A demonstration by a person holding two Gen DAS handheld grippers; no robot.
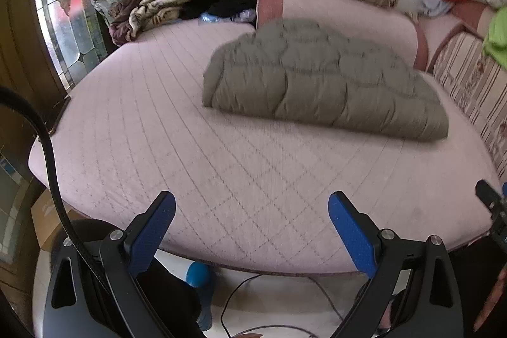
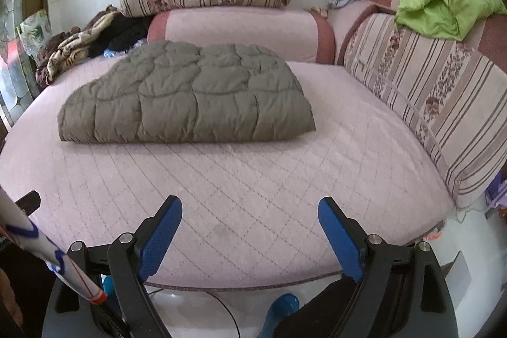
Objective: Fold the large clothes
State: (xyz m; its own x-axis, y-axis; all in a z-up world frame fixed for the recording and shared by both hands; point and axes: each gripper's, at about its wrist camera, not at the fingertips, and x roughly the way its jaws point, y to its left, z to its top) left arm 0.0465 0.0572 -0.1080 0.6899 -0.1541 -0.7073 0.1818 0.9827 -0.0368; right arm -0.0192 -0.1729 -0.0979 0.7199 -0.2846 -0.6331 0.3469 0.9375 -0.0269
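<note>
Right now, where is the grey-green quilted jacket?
The quilted jacket lies folded on the pink bed cover, left of centre in the right wrist view, in front of the pink bolster.

Honestly nothing readable here. The cardboard box point(image 1: 47, 217) on the floor at the left of the left wrist view has some grey printing on its side, but it's too blurry to make out. Same for the white tube with blue and red markings point(image 2: 47, 252) in the right wrist view, no legible letters.
</note>
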